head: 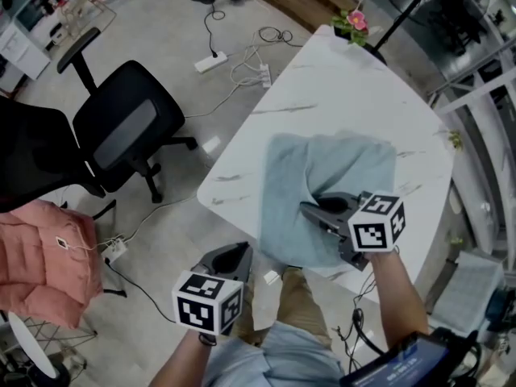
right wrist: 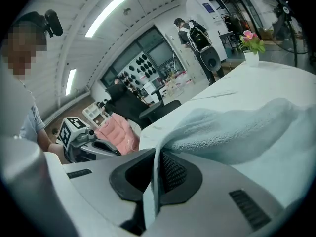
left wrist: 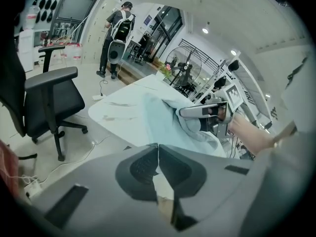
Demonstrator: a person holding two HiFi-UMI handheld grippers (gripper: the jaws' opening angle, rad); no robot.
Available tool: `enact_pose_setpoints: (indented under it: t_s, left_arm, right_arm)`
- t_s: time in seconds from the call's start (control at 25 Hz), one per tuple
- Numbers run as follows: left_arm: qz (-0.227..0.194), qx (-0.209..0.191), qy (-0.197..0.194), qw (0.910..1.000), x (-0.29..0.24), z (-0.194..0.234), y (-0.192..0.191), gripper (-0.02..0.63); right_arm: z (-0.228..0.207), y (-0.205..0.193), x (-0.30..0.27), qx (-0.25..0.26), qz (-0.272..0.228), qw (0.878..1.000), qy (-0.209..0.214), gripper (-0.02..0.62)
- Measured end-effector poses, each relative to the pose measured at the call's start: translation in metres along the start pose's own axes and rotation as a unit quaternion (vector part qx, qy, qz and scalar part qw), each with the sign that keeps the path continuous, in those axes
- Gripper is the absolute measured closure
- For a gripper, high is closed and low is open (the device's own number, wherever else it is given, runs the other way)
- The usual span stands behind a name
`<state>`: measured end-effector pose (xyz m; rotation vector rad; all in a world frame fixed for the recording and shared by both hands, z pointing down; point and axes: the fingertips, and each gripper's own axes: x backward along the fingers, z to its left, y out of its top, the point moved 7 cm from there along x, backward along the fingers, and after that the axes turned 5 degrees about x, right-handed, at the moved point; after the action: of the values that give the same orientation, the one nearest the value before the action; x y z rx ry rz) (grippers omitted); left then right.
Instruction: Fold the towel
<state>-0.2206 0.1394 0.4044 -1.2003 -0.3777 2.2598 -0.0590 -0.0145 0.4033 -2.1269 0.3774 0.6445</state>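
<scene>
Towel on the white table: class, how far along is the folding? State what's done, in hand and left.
Done: little; the towel lies rumpled on the table, no neat fold showing. In hand: the right gripper is shut on a towel edge, holding it up. The left gripper is shut and empty, off the table's near edge. Left: lay that edge over and square it, probably.

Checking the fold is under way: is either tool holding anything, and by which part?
The right tool is shut on the light blue towel, pinching a thin edge of it. The left tool is shut and empty.
</scene>
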Motion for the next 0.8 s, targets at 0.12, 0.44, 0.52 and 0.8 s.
enact_pose_setpoints:
  t_s: [0.12, 0.44, 0.52, 0.8]
  left_arm:
    - [-0.001, 0.005, 0.001, 1.0000, 0.001, 0.006, -0.001, 0.597]
    - [-0.016, 0.018, 0.006, 0.9997, -0.007, 0.003, -0.003, 0.597]
    - [-0.024, 0.028, 0.013, 0.9993, -0.007, -0.001, -0.004, 0.595]
    - [-0.085, 0.076, 0.042, 0.9926, -0.013, -0.027, -0.005, 0.595]
  right_arm:
    - [0.004, -0.001, -0.016, 0.010, 0.012, 1.000, -0.007, 0.569]
    - [0.014, -0.015, -0.054, 0.075, 0.098, 0.992, 0.002, 0.328]
    - [0.027, -0.010, -0.050, 0.076, 0.100, 0.991, 0.039, 0.242]
    - [0.039, 0.002, -0.024, 0.073, 0.099, 0.985, 0.119, 0.218]
